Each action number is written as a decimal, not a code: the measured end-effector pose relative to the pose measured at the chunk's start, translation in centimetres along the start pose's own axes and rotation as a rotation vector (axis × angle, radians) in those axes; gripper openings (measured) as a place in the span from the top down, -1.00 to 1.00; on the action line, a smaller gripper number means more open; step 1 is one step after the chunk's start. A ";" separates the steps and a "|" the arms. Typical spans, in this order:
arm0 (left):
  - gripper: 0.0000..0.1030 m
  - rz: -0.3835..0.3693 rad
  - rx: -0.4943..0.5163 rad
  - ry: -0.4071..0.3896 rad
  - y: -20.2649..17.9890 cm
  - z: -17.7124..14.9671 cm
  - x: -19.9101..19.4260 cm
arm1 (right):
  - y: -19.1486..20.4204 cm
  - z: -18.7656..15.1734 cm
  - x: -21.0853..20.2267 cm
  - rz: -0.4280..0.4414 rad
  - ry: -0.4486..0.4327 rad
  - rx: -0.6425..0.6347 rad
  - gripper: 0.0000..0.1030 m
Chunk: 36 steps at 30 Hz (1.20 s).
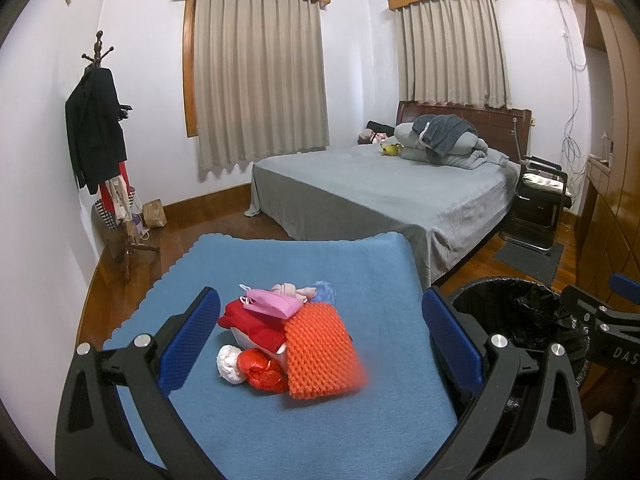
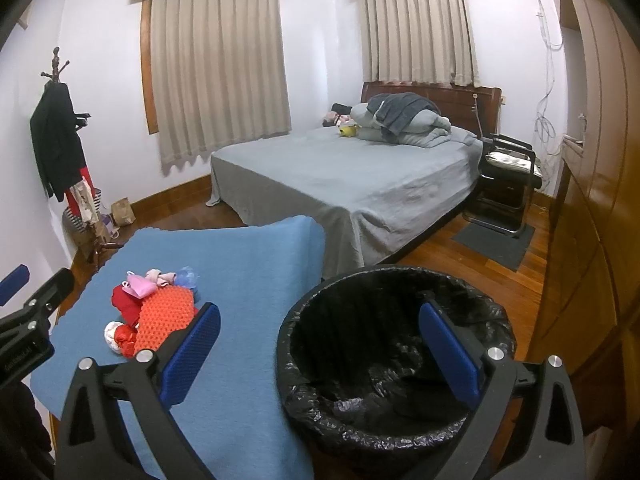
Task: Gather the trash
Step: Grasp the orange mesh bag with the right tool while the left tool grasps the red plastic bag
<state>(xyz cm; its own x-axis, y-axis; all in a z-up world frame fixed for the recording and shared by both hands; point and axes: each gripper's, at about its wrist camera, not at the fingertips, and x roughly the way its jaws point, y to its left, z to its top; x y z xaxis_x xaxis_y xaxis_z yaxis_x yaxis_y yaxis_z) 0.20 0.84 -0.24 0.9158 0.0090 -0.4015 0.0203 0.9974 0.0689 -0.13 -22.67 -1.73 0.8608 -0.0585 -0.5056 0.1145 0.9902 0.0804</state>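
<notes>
Trash heap, centre of blue mat, left of lined bin: light, soft, crushable; orange foam netting offers easiest edge. Left gripper, right gripper: wide apart, holding nothing.

1. A bedroom with pale lilac-white walls and a glossy wooden floor.
2. Beige curtains hang closed under wooden pelmets at two windows.
3. A bed in grey sheeting stands in the far corner, folded bedding piled against its dark headboard.
4. A black chair sits just beside the bed.
5. A wooden coat stand carries a dark jacket by the left wall.
</notes>
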 end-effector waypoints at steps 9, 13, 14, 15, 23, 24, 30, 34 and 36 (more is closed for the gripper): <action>-0.90 0.023 -0.014 0.016 1.4 -1.4 1.2 | 1.5 -0.6 2.0 0.032 0.008 -0.018 -0.88; -0.90 0.055 -0.025 0.040 3.2 -2.0 2.5 | 2.9 -1.0 3.9 0.064 0.019 -0.027 -0.88; -0.90 0.069 -0.025 0.049 3.8 -2.3 2.9 | 3.2 -1.1 4.3 0.072 0.023 -0.029 -0.88; -0.90 0.075 -0.030 0.059 4.4 -2.6 3.2 | 3.6 -1.3 4.8 0.080 0.027 -0.032 -0.88; -0.90 0.144 -0.050 0.113 9.3 -4.7 6.5 | 7.5 -2.6 9.6 0.147 0.064 -0.060 -0.84; -0.90 0.150 -0.050 0.123 9.7 -5.2 7.0 | 7.9 -2.8 10.3 0.157 0.076 -0.063 -0.80; -0.58 0.155 -0.029 0.170 11.1 -7.3 10.0 | 11.1 -4.2 13.5 0.195 0.127 -0.131 -0.60; -0.49 0.137 -0.044 0.214 11.9 -8.7 12.0 | 12.3 -4.9 15.2 0.223 0.153 -0.144 -0.47; -0.49 0.137 -0.045 0.228 12.1 -9.1 12.9 | 12.7 -5.1 15.9 0.231 0.166 -0.148 -0.46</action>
<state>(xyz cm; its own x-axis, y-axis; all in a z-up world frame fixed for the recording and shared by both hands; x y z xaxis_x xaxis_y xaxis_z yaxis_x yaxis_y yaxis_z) 8.62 13.67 -12.91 0.7948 0.1551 -0.5867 -0.1201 0.9879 0.0984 12.44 -10.35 -13.14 0.7614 0.1791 -0.6230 -0.1578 0.9834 0.0899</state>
